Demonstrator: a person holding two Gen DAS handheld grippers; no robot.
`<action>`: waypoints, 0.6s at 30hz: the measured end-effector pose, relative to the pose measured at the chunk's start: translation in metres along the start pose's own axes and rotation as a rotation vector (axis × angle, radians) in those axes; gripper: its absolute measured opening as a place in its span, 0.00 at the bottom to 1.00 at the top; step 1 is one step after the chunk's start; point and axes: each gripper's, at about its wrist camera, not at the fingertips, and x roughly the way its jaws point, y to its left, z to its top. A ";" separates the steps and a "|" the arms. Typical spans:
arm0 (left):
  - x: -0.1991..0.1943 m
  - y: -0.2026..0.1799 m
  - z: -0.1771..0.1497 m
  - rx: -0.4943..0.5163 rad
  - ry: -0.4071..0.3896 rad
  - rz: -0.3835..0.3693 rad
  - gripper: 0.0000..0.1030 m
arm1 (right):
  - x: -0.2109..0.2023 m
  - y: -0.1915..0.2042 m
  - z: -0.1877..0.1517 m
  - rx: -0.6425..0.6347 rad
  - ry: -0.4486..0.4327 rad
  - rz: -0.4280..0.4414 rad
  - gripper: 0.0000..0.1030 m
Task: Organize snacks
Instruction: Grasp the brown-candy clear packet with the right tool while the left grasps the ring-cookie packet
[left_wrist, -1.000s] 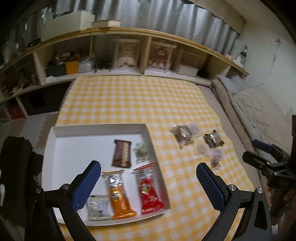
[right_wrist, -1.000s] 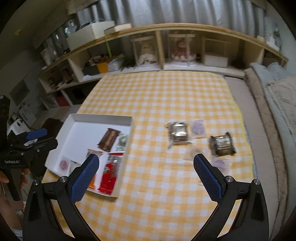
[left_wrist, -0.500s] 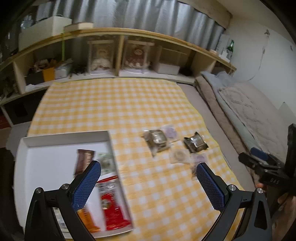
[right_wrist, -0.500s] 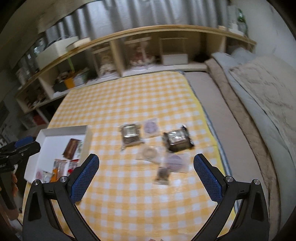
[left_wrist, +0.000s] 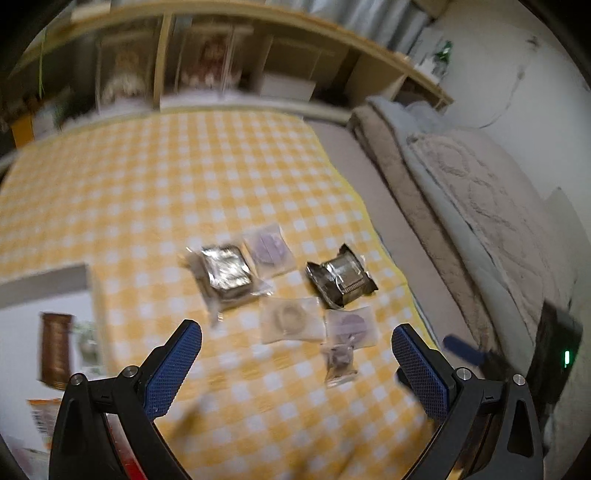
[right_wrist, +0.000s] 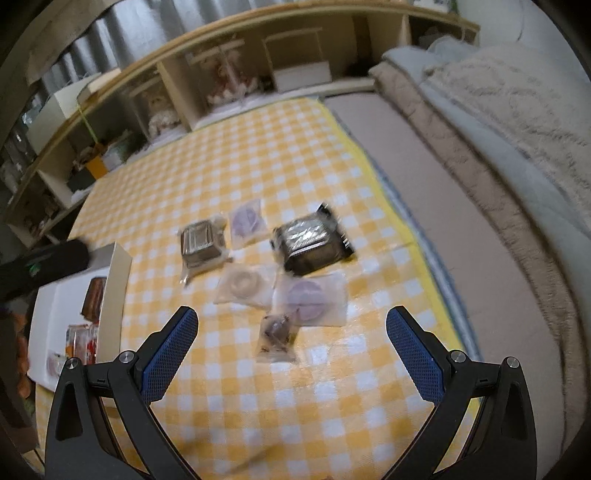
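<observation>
Left wrist view
Left gripper (left_wrist: 295, 363): jaws spread wide, nothing between the blue pads, hanging above the checked cloth (left_wrist: 155, 206).
Snack cluster: six loose packets lie on the cloth ahead of the fingers.
Silver packet (left_wrist: 226, 274): clear wrap, leftmost of the group, flat on the cloth.
Dark foil packet (left_wrist: 341, 277): to the right of it, apart from it.
Purple disc packet (left_wrist: 269, 248): tucked between those two, on the far side, just beside the silver one.
Pale ring packet (left_wrist: 290, 320): nearer the camera, beside a second purple packet (left_wrist: 351, 325).
Small dark packet (left_wrist: 339, 363): nearest the fingers, touching that second purple packet.
White tray (left_wrist: 22, 314): at the left edge, blurred; a brown bar (left_wrist: 55, 349) lies inside it.

Right wrist view
Right gripper (right_wrist: 291, 354): also released, pads far apart and bare, over the cloth.
Small dark packet (right_wrist: 276, 336): lies between the two fingers' lines, just ahead of them.
Second purple packet (right_wrist: 312, 297): right behind it, edges overlapping.
Pale ring packet (right_wrist: 243, 282): alongside to the left.
Dark foil packet (right_wrist: 310, 242): farther back, tilted.
Silver packet (right_wrist: 201, 243): back left, with the purple disc packet (right_wrist: 246, 220) beside it.
White tray (right_wrist: 116, 280): at the left, well apart from the cluster, holding the brown bar (right_wrist: 94, 299) and more wrappers too blurred to name.
</observation>
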 end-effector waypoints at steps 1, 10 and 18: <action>0.016 0.002 0.005 -0.024 0.028 -0.004 1.00 | 0.005 0.000 -0.001 0.002 0.011 0.003 1.00; 0.128 0.018 0.031 -0.140 0.206 0.059 0.94 | 0.051 0.005 -0.009 0.013 0.148 0.035 0.71; 0.193 0.016 0.051 -0.093 0.233 0.174 0.94 | 0.084 0.009 -0.016 0.017 0.251 0.050 0.57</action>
